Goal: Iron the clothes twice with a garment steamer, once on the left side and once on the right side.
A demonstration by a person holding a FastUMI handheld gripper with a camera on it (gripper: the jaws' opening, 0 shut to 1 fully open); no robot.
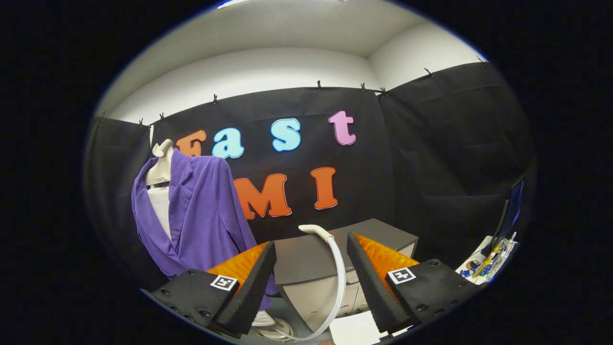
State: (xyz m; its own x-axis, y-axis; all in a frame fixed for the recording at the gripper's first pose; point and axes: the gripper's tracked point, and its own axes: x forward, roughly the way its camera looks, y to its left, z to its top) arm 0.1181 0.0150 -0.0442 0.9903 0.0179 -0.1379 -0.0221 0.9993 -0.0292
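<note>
A purple jacket (203, 211) hangs on a white mannequin torso (160, 165), standing beyond my left finger. The steamer's white head (315, 231) rests on the dark top of a grey cabinet (306, 261), just ahead of the fingers. Its white hose (339, 278) curves down between the fingers toward the floor. My gripper (310, 282) is open, its orange-and-black fingers (249, 282) spread wide on either side of the hose and touching nothing.
The grey cabinet fills the space straight ahead, with drawers on its front. At the far right a dark monitor (512, 211) stands on a table with small coloured items (483, 263). Black cloth walls close the booth behind.
</note>
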